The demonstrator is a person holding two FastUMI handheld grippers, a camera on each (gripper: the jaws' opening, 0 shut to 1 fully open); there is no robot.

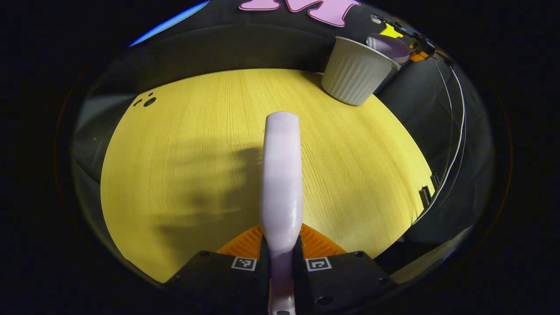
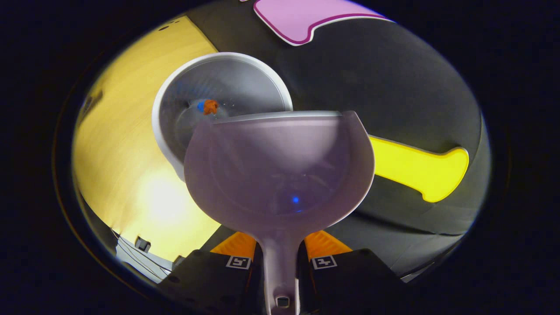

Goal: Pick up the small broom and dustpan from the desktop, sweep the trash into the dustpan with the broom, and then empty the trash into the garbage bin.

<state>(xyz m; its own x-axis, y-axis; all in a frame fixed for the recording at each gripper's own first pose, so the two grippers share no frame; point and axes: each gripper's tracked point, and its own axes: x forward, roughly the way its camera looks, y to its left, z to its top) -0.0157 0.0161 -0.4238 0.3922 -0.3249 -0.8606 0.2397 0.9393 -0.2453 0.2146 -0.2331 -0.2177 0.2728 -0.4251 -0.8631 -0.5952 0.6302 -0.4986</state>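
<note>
Dustpan point(image 2: 280, 175) clamped by its handle in our right gripper point(image 2: 280, 253), tipped over the garbage bin point(image 2: 175, 144) holding trash point(image 2: 209, 106), broom point(image 1: 282, 175) pinched in our left gripper point(image 1: 280, 258) above the desktop point(image 1: 183, 153).

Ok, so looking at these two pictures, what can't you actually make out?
- Left gripper view: the broom points away, so its bristles are hidden behind its own handle.
- Left gripper view: the inside of the garbage bin is hidden by its wall; the dustpan is partly behind it.
- Right gripper view: the dustpan covers part of the garbage bin's opening; the small bits inside are too small to identify.
</note>
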